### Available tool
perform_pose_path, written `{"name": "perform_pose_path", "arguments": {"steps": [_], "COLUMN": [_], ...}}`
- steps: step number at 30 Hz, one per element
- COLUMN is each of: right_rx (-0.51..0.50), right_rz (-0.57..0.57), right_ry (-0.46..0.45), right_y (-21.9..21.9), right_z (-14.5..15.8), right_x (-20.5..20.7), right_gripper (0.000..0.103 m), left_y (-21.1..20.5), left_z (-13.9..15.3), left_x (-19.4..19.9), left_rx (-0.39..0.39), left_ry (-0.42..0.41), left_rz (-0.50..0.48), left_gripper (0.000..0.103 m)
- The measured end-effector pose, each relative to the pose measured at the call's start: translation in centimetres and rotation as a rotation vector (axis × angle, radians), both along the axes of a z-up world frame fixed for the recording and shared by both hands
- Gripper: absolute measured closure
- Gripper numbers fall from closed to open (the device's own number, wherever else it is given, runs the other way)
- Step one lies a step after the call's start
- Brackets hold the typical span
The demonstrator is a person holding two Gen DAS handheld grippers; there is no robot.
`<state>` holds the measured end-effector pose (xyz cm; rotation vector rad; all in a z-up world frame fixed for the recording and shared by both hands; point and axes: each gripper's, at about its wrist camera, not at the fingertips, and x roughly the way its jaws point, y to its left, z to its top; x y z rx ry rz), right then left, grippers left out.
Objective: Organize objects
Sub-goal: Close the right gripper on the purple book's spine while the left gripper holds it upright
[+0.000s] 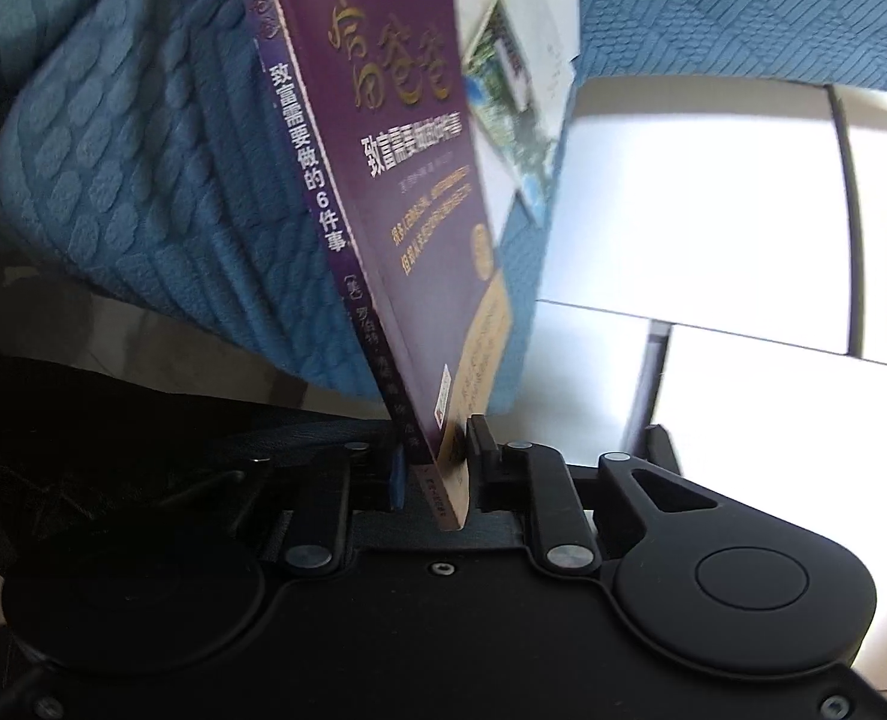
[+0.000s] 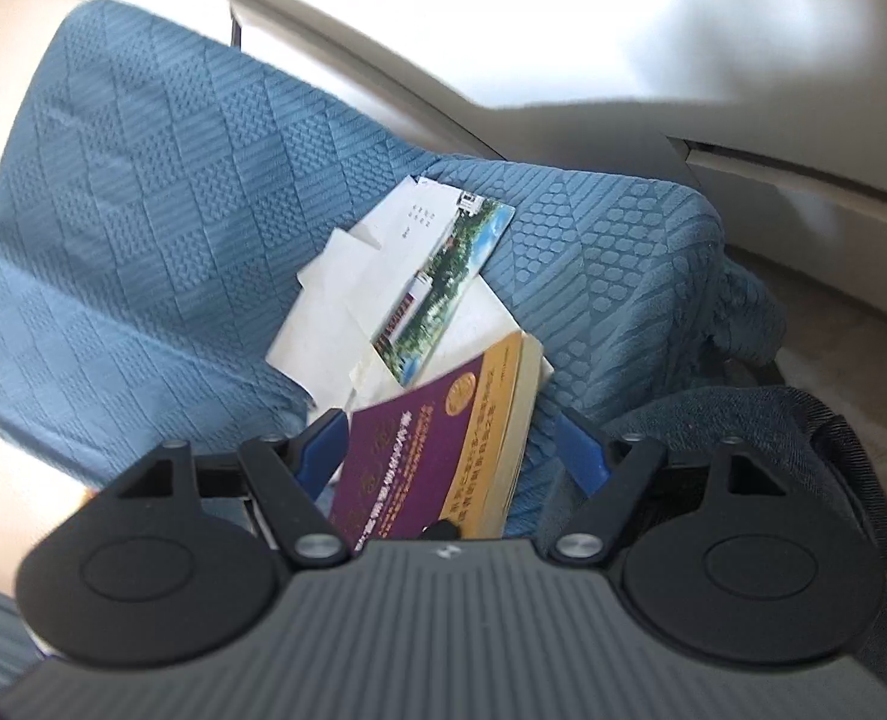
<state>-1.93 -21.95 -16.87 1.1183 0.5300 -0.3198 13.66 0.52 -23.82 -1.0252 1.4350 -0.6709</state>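
Note:
A purple paperback book (image 1: 395,180) with gold lettering stands on edge in the left wrist view, and my left gripper (image 1: 440,456) is shut on its lower corner, one pad on each cover. The right wrist view shows the same book (image 2: 431,450) tilted between the blue pads (image 2: 581,456) of my right gripper (image 2: 452,444). That gripper is open, with gaps on both sides of the book. Behind the book, loose white papers (image 2: 335,324) and a booklet with a landscape photo (image 2: 443,288) lie on the blue textured sofa cover (image 2: 143,240).
The same papers (image 1: 539,30) and photo booklet (image 1: 503,96) show past the book on the blue cover (image 1: 113,180). Bright white floor tiles (image 1: 713,210) are to the right. A dark denim bag (image 2: 803,450) lies beside the sofa arm.

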Motion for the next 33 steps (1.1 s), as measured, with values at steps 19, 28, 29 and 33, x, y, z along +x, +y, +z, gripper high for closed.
{"name": "perform_pose_path", "arguments": {"steps": [19, 28, 29, 33], "right_rx": [0.299, 0.234, 0.226, 0.16], "right_rz": [0.023, -0.015, -0.008, 0.08], "right_ry": [-0.049, 0.037, 0.039, -0.004], "right_y": [0.8, 0.2, 0.2, 1.4], "right_z": [-1.7, -3.0, -3.1, -2.3], "right_x": [5.9, 6.8, 6.8, 6.9], "right_gripper": [0.025, 0.064, 0.07, 0.079], "left_y": [4.0, 6.1, 6.2, 7.0], "left_z": [6.0, 5.4, 5.4, 5.8], "left_x": [1.7, 2.3, 2.3, 2.3], "left_rx": [-0.076, -0.057, -0.053, -0.026], "left_ry": [-0.025, -0.031, -0.035, -0.066], "left_rz": [0.071, 0.06, 0.06, 0.068], "left_gripper": [0.088, 0.088, 0.088, 0.087]}}
